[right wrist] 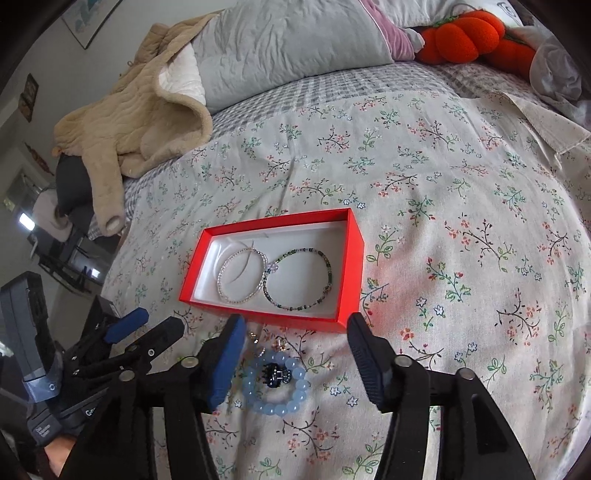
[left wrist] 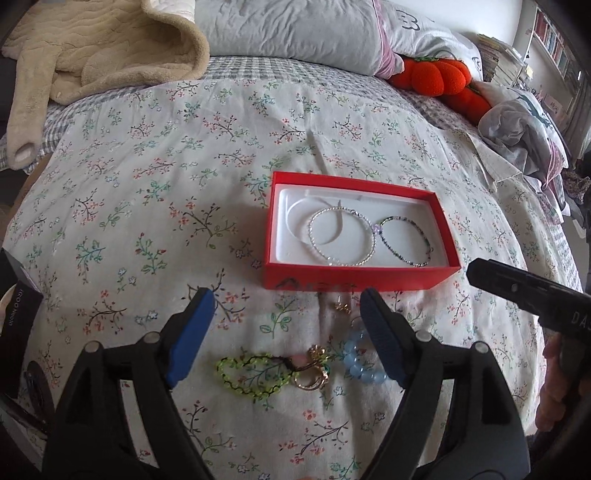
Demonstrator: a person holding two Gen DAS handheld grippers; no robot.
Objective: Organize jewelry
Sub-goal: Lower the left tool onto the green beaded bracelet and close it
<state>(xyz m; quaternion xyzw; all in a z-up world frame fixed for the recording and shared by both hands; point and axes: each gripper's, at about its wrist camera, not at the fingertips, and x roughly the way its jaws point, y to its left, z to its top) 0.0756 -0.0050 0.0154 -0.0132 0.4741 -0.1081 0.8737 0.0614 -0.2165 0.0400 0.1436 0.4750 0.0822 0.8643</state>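
An open red box [left wrist: 354,277] [right wrist: 295,319] with a white lining lies on the floral bedspread. In it lie a clear-bead bracelet [left wrist: 341,236] [right wrist: 243,275] and a dark-bead bracelet [left wrist: 406,240] [right wrist: 299,278]. My left gripper [left wrist: 286,310] is open above loose jewelry: a green bead bracelet [left wrist: 251,376], gold rings [left wrist: 314,373], a pale blue bead bracelet [left wrist: 360,360] and a small gold earring [left wrist: 341,307]. My right gripper [right wrist: 295,332] is open over the blue bracelet [right wrist: 275,382], which has a dark clip [right wrist: 275,374] inside it.
A beige fleece garment [left wrist: 92,55] [right wrist: 129,122], grey pillows [left wrist: 295,29] [right wrist: 288,48] and an orange plush toy [left wrist: 439,77] [right wrist: 472,33] lie at the bed's far end. Crumpled clothes [left wrist: 524,129] lie at the right. A dark box [left wrist: 18,314] sits at the left edge.
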